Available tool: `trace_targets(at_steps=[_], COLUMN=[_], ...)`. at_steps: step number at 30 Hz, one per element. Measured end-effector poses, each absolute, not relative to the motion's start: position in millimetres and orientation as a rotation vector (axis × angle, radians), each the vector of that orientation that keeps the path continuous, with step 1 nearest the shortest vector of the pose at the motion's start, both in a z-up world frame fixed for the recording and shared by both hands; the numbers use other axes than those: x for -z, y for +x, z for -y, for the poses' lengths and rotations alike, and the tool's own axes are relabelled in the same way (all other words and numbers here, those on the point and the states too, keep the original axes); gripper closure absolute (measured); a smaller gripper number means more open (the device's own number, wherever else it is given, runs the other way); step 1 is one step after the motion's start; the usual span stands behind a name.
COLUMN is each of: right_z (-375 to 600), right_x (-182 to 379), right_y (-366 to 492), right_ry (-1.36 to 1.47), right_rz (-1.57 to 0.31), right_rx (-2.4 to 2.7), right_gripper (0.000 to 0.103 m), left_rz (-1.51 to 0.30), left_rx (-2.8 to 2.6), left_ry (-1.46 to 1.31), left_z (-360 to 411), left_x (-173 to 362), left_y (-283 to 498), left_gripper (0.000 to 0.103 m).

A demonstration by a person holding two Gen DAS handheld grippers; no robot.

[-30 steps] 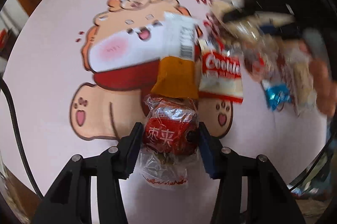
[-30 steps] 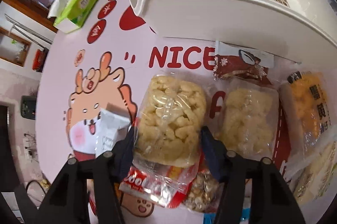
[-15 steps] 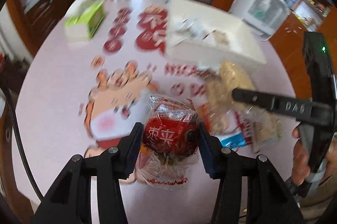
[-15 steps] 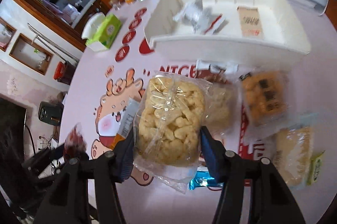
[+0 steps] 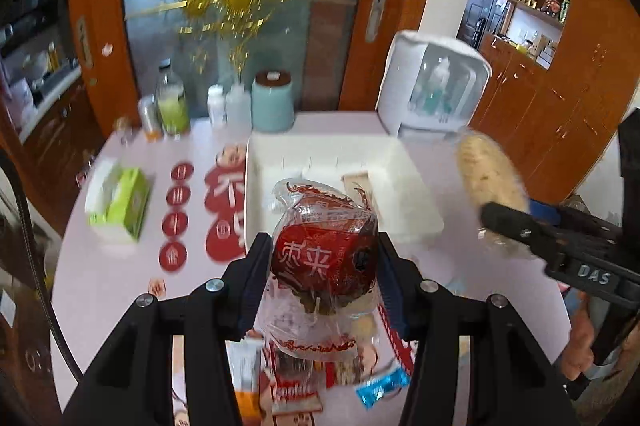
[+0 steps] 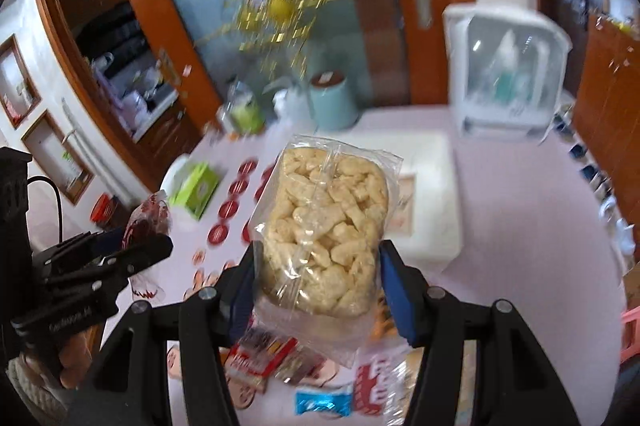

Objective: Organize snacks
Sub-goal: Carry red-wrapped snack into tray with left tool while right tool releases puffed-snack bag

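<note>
My left gripper (image 5: 322, 262) is shut on a red snack packet in clear wrap (image 5: 324, 258) and holds it above the pink table, in front of the white tray (image 5: 416, 209). My right gripper (image 6: 316, 266) is shut on a clear bag of pale puffed snacks (image 6: 326, 238), also held high. The right gripper shows at the right of the left wrist view (image 5: 520, 226). The left gripper shows at the left of the right wrist view (image 6: 132, 250). The tray (image 6: 436, 226) lies beyond the puffed bag and holds a few packets.
Loose snack packets (image 5: 296, 390) and a blue wrapped candy (image 5: 380, 388) lie on the table below the grippers. A green tissue box (image 5: 120, 201) sits at the left. Bottles and a teal jar (image 5: 272, 101) stand at the back, with a white appliance (image 5: 432, 89).
Both grippers have lifted their packets off the table and tilted up, so the tray and the room behind now show. The snack pile has dropped to the bottom of both views.
</note>
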State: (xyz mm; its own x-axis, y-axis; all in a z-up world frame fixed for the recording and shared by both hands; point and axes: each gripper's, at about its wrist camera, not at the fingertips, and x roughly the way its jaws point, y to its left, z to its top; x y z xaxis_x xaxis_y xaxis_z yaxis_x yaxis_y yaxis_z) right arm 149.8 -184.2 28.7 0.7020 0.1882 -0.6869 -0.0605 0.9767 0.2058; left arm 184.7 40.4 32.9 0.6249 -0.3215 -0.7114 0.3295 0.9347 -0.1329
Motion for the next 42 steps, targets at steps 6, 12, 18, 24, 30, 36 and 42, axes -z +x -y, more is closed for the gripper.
trace_targets(at_steps=[6,12,18,24,30,36,42], right_z=[209.3,218.4,232.2,232.6,237.5,233.2,236.8], right_x=[-60.8,-65.8,-18.4,41.0,80.7,98.5,106.6], right_y=[164.1,207.6,242.6,274.4,310.0,331.0,330.6], right_ry=[0.105,0.091,0.144,0.127,0.155,0.179,0.255], right_rz=[-0.695,-0.689,-0.813,-0.942,-1.018,-1.053,-1.075], right_rx=[-0.057,-0.038,-0.027,-0.019,0.004,-0.004,-0.053], right_gripper=[0.046,0.045,0.045,0.045,0.045,0.043,0.038], left_rz=[-0.829,-0.838,-0.929,-1.014,-1.078,-1.1,-1.147], left_rx=[0.303,0.294,0.264,0.247,0.212,0.184,0.194], left_ry=[0.124,0.145,0.13,0.16,0.166,0.172,0.119], left_z=[-11.5,6.2,20.2,33.1,47.1,55.0,51.8], left_x=[-49.3,-51.8,-15.2,33.6,73.1,95.6,104.1], left_y=[213.6,245.1,277.9,307.0,348.8,376.5,385.6], left_gripper=[0.053,0.053,0.053,0.053,0.052,0.011,0.011])
